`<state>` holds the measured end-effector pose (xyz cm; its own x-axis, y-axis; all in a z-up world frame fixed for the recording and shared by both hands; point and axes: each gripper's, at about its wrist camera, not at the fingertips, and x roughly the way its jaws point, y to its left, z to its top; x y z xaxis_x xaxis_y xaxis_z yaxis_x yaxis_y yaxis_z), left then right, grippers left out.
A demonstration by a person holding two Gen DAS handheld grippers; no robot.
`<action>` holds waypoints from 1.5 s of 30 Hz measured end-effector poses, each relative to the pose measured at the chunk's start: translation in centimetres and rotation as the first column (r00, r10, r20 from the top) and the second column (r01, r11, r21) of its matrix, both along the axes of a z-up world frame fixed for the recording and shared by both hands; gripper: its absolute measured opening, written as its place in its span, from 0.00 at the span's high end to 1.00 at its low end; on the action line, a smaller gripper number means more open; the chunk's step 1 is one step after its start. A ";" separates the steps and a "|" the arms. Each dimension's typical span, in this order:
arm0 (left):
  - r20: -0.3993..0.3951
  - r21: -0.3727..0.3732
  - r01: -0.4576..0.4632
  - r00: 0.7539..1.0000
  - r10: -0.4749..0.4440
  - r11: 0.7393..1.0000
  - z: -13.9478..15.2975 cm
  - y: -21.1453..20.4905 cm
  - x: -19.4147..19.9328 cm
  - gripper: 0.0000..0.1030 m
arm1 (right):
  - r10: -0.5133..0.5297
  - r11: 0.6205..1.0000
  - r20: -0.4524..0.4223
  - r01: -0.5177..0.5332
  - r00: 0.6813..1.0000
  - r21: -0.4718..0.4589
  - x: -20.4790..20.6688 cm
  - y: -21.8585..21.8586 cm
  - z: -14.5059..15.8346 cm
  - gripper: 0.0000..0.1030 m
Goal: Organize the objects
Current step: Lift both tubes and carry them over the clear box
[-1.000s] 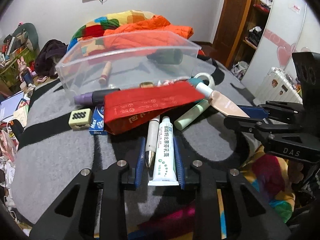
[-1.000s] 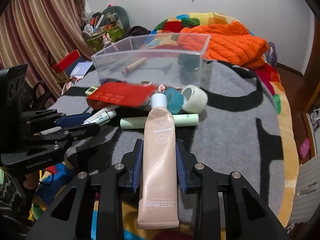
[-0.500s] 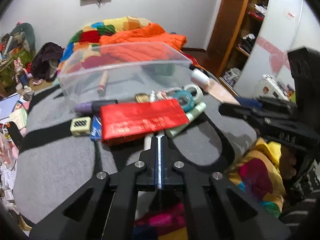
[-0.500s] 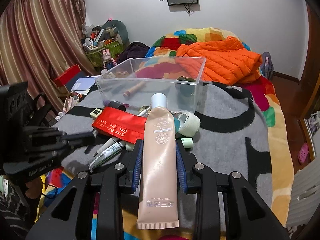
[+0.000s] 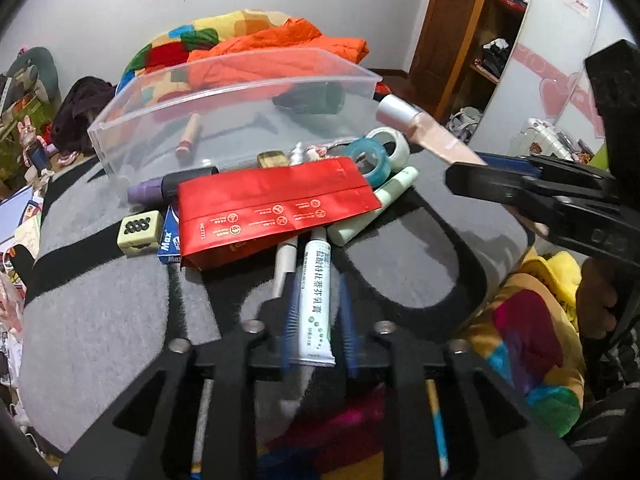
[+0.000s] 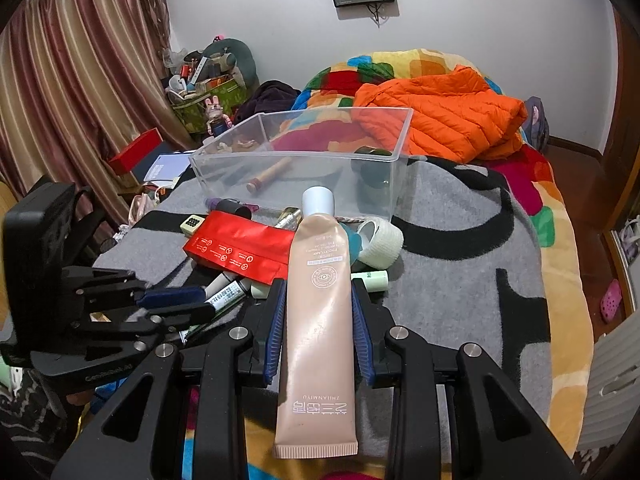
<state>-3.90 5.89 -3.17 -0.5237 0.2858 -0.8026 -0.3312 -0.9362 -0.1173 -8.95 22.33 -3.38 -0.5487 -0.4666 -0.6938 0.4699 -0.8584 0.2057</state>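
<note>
The right gripper [image 6: 319, 316] clamps the beige tube [image 6: 318, 320] at mid-body; it is soft and light, so squeeze gently. The left gripper [image 5: 318, 304] stands open around the white tube [image 5: 316, 300], at 6 o'clock from the clear bin [image 5: 236, 92]; grasp its middle.

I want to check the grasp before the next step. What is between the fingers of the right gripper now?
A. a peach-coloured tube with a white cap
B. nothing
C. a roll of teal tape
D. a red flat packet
A: in the right wrist view the right gripper is closed on the peach-coloured tube, its blue pads pressing both sides.
</note>
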 end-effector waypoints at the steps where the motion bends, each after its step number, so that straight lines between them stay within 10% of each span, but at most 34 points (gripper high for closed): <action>1: 0.005 0.008 0.006 1.000 -0.006 1.000 -0.1 0.0 -0.1 0.79 | 0.001 1.000 -0.001 -0.001 1.000 0.000 0.0 0.0 0.0 0.73; 21: -0.081 -0.008 0.003 0.997 -0.004 1.000 1.6 0.4 0.7 0.85 | -0.026 0.999 -0.005 0.026 1.000 -0.023 -0.7 0.6 0.4 0.73; 24: -0.094 0.031 -0.002 0.996 0.005 1.000 2.8 -0.3 0.8 0.99 | -0.027 0.999 -0.013 0.026 1.000 -0.028 -1.0 0.4 0.7 0.73; 32: -0.134 0.065 0.007 0.991 0.002 0.998 4.3 -1.2 0.7 0.99 | -0.016 0.999 -0.035 0.015 0.999 -0.035 -2.0 -0.6 1.3 0.73; 45: 0.012 -0.034 0.065 0.998 -0.065 0.997 -0.9 0.6 0.3 0.81 | -0.007 0.999 -0.071 0.004 0.997 -0.032 -3.7 -1.7 2.5 0.73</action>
